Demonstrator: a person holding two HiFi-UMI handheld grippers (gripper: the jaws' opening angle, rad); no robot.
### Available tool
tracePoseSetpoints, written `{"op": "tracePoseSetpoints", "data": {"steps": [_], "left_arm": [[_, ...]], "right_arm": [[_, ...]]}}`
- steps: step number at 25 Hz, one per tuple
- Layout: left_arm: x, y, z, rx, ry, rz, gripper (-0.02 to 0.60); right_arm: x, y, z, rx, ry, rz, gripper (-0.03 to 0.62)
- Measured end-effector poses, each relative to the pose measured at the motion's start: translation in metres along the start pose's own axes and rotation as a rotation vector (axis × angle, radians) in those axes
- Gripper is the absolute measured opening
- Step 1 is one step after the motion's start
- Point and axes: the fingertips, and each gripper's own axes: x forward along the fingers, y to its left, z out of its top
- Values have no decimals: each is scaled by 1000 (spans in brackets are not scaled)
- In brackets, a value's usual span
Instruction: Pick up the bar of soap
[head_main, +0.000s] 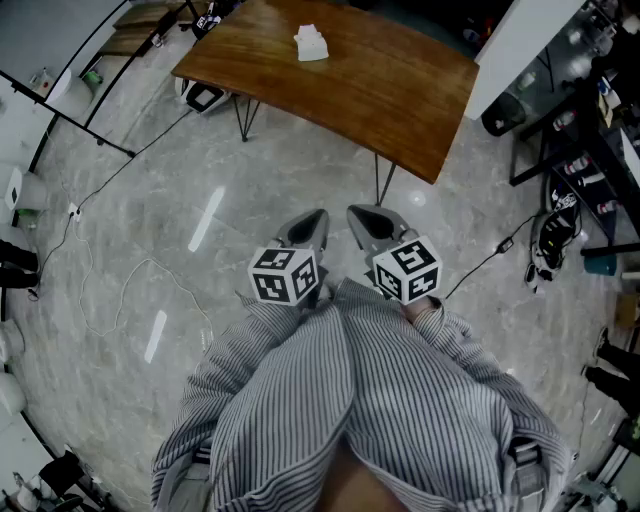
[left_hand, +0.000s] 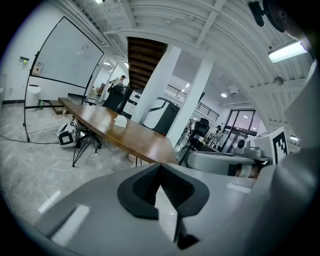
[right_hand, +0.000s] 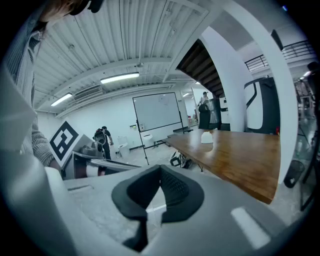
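The bar of soap (head_main: 311, 43), a small white lump, lies on the far part of a brown wooden table (head_main: 400, 100). Both grippers are held close to the person's body over the floor, well short of the table. My left gripper (head_main: 316, 218) and right gripper (head_main: 360, 214) sit side by side, jaws together with nothing between them. In the left gripper view the shut gripper (left_hand: 160, 167) points toward the table (left_hand: 125, 137), with the soap (left_hand: 120, 120) far off. The right gripper view shows the shut gripper (right_hand: 160, 174), with the soap (right_hand: 207, 137) on the table (right_hand: 245, 157).
Grey marble floor lies between me and the table, with thin cables (head_main: 110, 290) trailing at the left. A white device (head_main: 203, 96) sits under the table's left end. A white pillar (head_main: 520, 50) and dark equipment racks (head_main: 575, 150) stand at the right.
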Motion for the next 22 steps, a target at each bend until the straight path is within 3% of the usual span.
{"op": "tracePoseSetpoints", "data": {"steps": [13,22], "left_arm": [[6,0,-6,-18,13,-12,3],[27,6,13,-22,-19,-8,3]], "right_arm": [[2,2,-5,6,8,21,3],[11,-18,12,4,-37,37,3]]}}
